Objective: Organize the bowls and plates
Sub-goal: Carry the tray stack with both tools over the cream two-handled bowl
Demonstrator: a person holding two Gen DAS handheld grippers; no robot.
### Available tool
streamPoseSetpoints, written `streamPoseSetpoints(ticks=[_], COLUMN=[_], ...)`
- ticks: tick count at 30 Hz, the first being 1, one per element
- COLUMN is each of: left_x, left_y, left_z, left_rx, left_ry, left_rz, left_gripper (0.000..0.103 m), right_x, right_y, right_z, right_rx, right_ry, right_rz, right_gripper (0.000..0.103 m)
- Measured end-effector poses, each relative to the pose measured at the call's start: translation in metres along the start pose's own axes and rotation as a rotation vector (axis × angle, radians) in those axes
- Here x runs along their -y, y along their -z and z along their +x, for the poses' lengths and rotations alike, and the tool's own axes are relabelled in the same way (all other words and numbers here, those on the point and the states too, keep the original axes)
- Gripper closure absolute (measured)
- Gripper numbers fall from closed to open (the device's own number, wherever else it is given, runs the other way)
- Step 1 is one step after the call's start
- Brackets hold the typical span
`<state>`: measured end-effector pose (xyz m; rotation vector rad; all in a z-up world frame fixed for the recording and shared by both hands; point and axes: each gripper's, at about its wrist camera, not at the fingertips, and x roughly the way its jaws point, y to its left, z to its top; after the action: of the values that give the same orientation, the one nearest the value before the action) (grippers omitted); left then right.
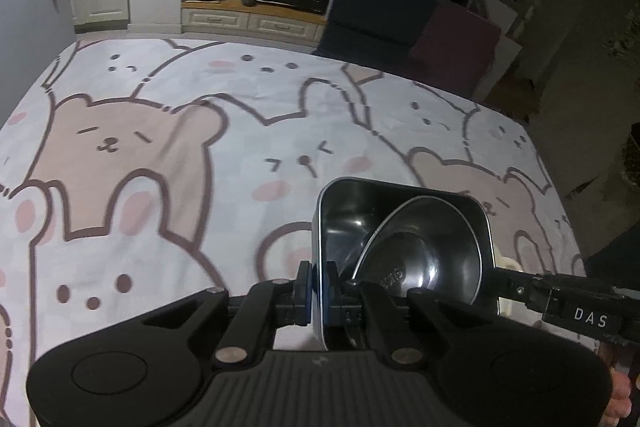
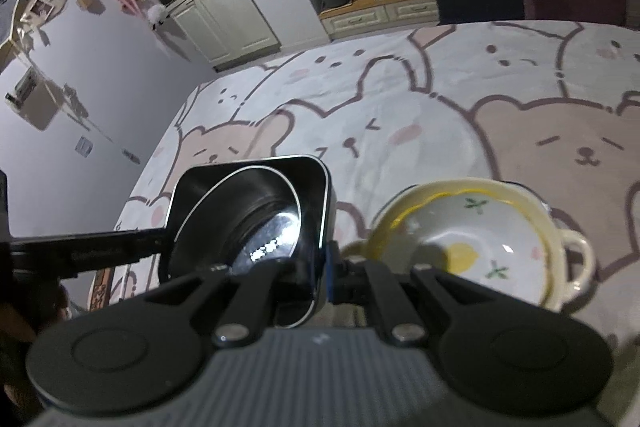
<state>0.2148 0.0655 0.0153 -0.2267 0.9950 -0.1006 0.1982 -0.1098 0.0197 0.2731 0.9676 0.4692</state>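
Both grippers, left gripper [image 1: 317,293] and right gripper [image 2: 325,277], clamp the square steel tin [image 2: 248,227] holding a round steel bowl [image 2: 256,223]; the ceramic bowl [image 2: 480,247] at three o'clock waits unsorted.

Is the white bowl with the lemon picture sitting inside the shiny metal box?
No, the lemon-print bowl sits on the bear tablecloth beside the square metal container, which holds a round metal bowl.

The right gripper [image 2: 325,269] is clamped on the near-right wall of a square steel container [image 2: 316,211], in which a round steel bowl [image 2: 256,223] sits tilted. The left gripper [image 2: 158,241] meets the container's left wall. A cream two-handled ceramic bowl [image 2: 492,247] lies just right, on the bear-print cloth [image 2: 440,131].
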Motion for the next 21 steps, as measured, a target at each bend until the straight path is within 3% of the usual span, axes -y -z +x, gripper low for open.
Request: streamPoseSetpoints(ticks=[21], left_x=[0.104], left_y=[0.004], left_z=[0.043], left_rx=[-0.037], left_ry=[0.113], left_rz=[0.093], left_gripper=[0.098], right_x=[0.097], right_y=[0.017], right_z=[-0.069], right_rx=[0.086], right_ry=[0.093], right_rz=[0.115], right_gripper=[0.096])
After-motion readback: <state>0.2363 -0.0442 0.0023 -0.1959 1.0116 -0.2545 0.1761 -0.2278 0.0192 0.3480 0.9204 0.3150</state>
